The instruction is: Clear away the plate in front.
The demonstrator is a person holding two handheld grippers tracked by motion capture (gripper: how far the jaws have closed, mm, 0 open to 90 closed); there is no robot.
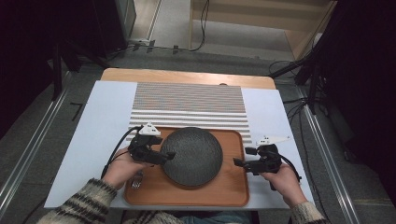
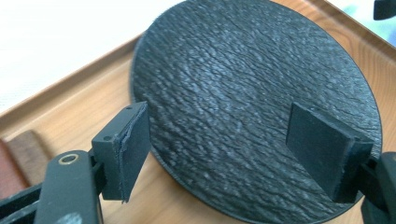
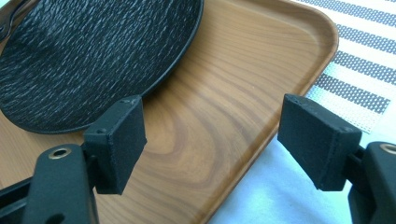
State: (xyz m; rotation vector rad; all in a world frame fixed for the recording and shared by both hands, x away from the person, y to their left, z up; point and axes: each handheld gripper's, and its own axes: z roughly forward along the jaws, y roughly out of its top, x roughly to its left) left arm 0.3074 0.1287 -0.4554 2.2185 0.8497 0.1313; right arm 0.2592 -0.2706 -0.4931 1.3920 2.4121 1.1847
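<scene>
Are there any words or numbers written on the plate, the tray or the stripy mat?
None: no words, numbers or signs can be read anywhere.
The black plate bears just a rough ripple texture.
The wooden tray shows wood grain.
The striped mat has plain stripes of tiny dots.

Room edges dark, table evenly lit; gripper views sharp (near fingers slightly soft).
</scene>
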